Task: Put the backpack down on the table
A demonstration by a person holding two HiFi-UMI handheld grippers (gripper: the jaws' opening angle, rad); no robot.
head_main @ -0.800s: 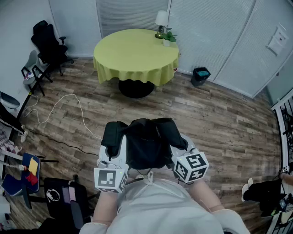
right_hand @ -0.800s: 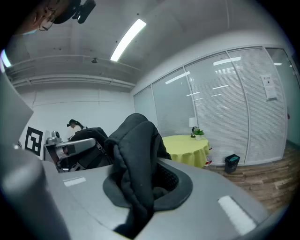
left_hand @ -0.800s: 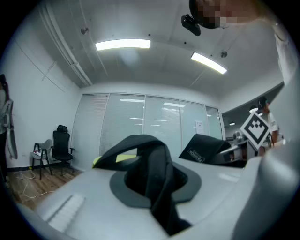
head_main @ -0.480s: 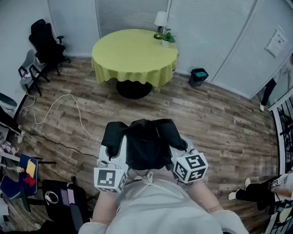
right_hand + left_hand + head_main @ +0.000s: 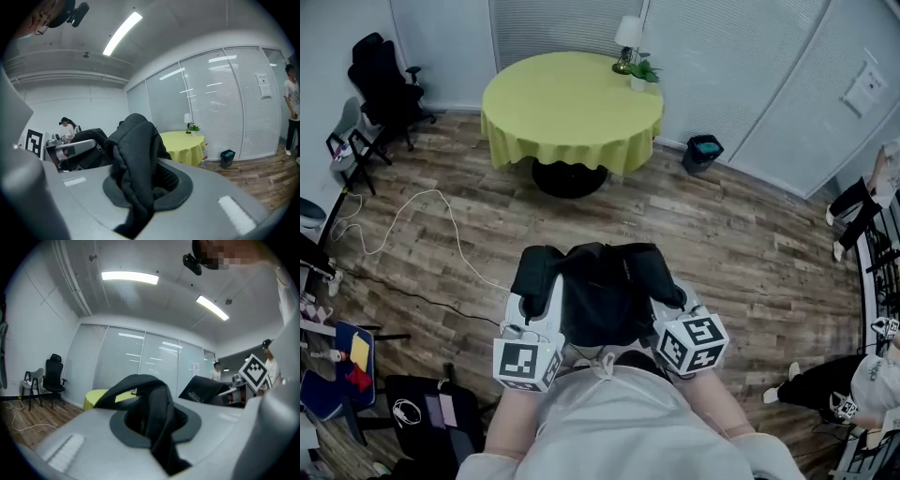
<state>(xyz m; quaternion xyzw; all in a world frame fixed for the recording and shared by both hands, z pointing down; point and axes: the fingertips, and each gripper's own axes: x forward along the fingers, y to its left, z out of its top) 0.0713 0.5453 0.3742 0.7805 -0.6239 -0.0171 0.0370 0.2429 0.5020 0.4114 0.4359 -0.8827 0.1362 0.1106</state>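
A black backpack (image 5: 600,298) hangs in front of the person's chest, held up between both grippers, above the wooden floor. My left gripper (image 5: 534,286) is shut on a black shoulder strap (image 5: 151,413), which loops up out of the jaws. My right gripper (image 5: 667,284) is shut on the other black strap (image 5: 133,161), bunched thick between its jaws. The round table (image 5: 572,105) with a yellow-green cloth stands well ahead, apart from the backpack. It also shows small in the left gripper view as the table (image 5: 96,398), and in the right gripper view as the table (image 5: 185,143).
A lamp (image 5: 628,36) and a small plant (image 5: 643,73) stand at the table's far edge. A dark bin (image 5: 703,153) sits right of the table and a black office chair (image 5: 382,82) left. A white cable (image 5: 422,214) lies on the floor. People stand at the right edge.
Both grippers keep the same hold on the backpack straps. The head view has shifted slightly, so the table sits a bit higher and to the left. People at the right edge have moved.
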